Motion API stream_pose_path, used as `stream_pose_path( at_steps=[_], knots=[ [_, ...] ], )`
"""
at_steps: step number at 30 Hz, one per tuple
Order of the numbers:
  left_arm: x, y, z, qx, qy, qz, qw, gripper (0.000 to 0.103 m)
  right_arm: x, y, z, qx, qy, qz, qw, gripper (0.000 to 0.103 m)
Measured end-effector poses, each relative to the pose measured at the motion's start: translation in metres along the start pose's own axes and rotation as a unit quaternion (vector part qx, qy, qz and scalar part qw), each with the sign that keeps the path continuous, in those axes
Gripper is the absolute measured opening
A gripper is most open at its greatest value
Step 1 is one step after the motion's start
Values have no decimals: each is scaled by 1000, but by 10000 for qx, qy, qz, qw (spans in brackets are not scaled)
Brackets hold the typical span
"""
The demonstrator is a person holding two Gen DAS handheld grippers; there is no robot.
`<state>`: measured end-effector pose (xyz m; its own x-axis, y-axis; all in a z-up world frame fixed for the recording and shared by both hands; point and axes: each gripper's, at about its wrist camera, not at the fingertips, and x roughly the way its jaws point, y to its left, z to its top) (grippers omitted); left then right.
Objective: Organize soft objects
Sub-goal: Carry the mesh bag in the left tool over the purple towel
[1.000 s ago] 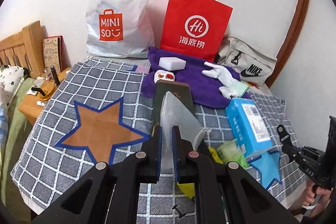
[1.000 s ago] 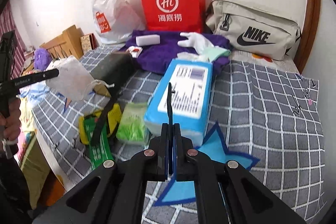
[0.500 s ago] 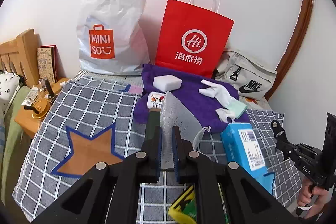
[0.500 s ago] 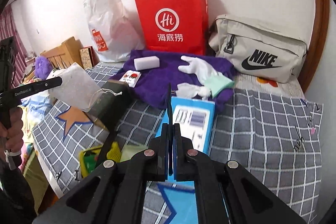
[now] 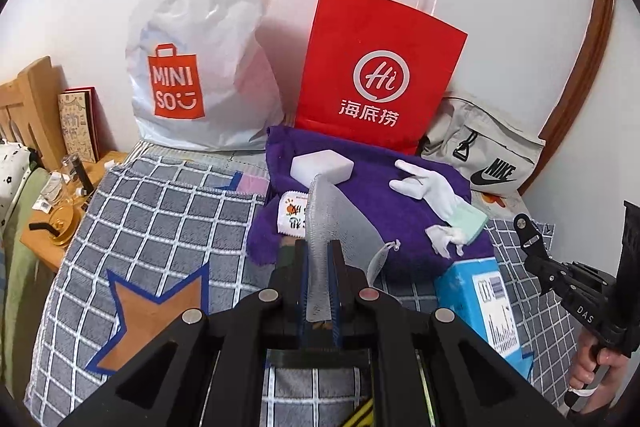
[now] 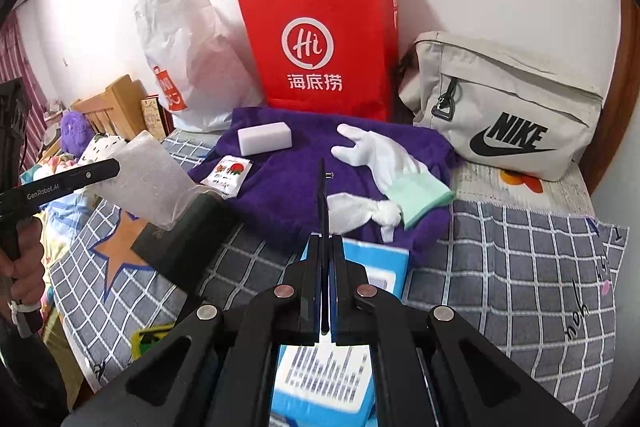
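Mesh pouch (image 5: pixel 336 223) clamped in left tongs (image 5: pixel 319 267); contents unclear.

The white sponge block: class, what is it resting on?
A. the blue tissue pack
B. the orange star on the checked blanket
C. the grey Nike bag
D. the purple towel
D: the white sponge block lies on the purple towel, in front of the red paper bag, apart from the white glove.

Fuzzy purple towel (image 6: pixel 304 187), glossy red paper bag (image 6: pixel 320 47), sheer mesh pouch (image 5: pixel 336 223)
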<state>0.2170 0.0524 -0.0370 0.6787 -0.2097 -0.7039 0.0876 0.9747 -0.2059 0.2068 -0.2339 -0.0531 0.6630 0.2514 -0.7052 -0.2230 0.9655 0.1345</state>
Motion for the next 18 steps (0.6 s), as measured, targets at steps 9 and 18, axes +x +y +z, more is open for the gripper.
stream_pose_path(
  at_steps=[9, 18],
  knots=[
    [32, -11, 30, 175, 68, 45, 9998, 9, 32, -17, 30, 94, 18, -53, 9999, 3],
    [67, -24, 51, 273, 201, -10, 9994, 9, 58, -30, 54, 108, 52, -98, 9999, 3]
  ],
)
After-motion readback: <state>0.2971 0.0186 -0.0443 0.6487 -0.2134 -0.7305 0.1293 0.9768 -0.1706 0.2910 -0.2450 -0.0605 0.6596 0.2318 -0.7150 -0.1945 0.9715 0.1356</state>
